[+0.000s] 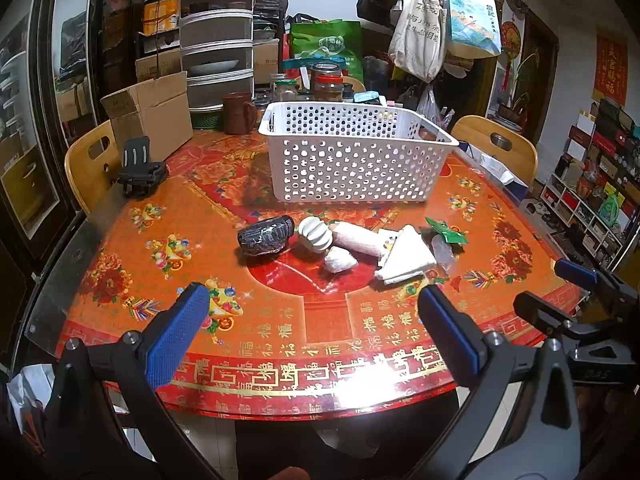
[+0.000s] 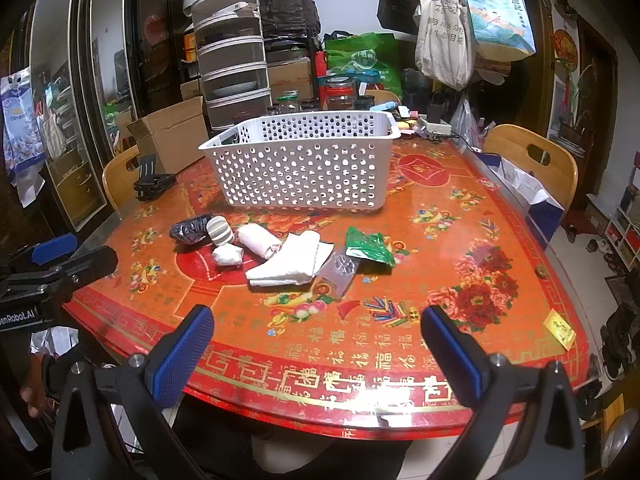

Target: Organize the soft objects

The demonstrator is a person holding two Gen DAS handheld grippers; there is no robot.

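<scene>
Here both grippers hang over the near edge of the red, flower-patterned surface (image 1: 168, 216), each with its jaws spread wide apart and holding nothing: the left gripper (image 1: 314, 320) and the right gripper (image 2: 316, 340).

The soft things lie in a loose row near the middle, well apart from both grippers: from left to right a dark rolled bundle (image 1: 265, 235), a ribbed white ball (image 1: 315, 233), a white roll (image 1: 358, 240), a small white wad (image 1: 339, 260), a folded white cloth (image 2: 290, 260), a clear plastic bag (image 2: 338, 270) and a green wrapper (image 2: 370, 246). Beyond them, farther back, stands a white perforated basket (image 1: 352, 164).
</scene>
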